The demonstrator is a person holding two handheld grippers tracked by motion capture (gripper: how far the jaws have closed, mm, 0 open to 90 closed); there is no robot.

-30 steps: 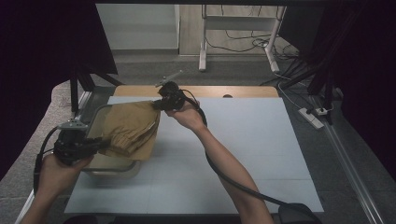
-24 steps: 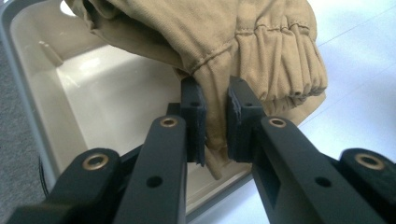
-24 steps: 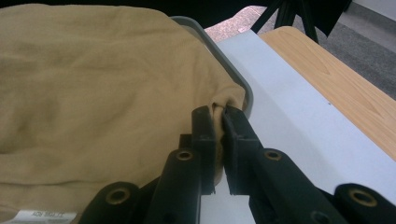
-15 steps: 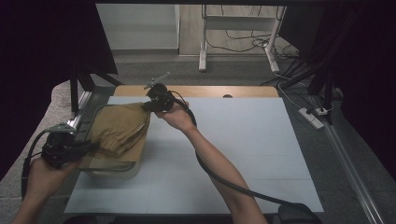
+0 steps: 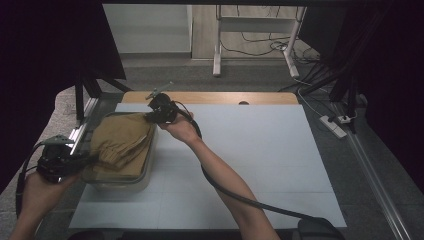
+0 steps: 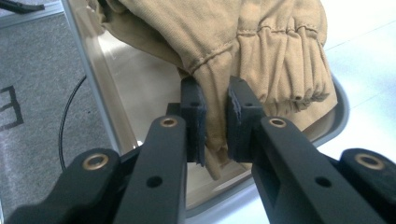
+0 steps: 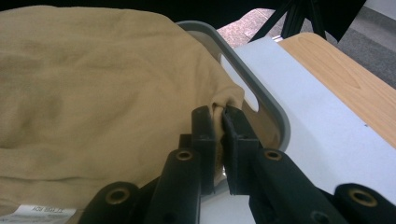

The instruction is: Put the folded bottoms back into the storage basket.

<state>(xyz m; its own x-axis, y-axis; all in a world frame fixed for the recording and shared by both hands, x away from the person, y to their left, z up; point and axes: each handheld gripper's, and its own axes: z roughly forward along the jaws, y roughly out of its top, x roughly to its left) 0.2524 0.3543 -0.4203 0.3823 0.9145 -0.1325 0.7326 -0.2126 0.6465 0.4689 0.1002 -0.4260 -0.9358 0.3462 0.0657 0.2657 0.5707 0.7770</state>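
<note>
A tan folded garment point(image 5: 120, 142) lies in a clear plastic bin point(image 5: 141, 178) at the left of the table. My left gripper point(image 5: 87, 159) holds its near left edge, jaws shut on the cloth beside an elastic cuff point(image 6: 280, 60). In the left gripper view, the tan garment point(image 6: 219, 74) is pinched between the pads point(image 6: 194, 116). My right gripper point(image 5: 150, 118) is at the bin's far right corner, shut on a fold of the garment point(image 7: 93, 93). The right gripper point(image 7: 219, 119) grips that fold just inside the bin's grey rim point(image 7: 252, 84).
The bin stands on a pale blue table mat point(image 5: 260, 150), with a wooden table edge point(image 5: 215, 97) behind it. An aluminium rail point(image 5: 80, 130) runs along the table's left side. A white label point(image 7: 44, 212) is sewn into the garment. Cables trail from both grippers.
Both grippers have carried the garment leftward and down. It now lies lower in the bin, and the right hand has moved left with it.
</note>
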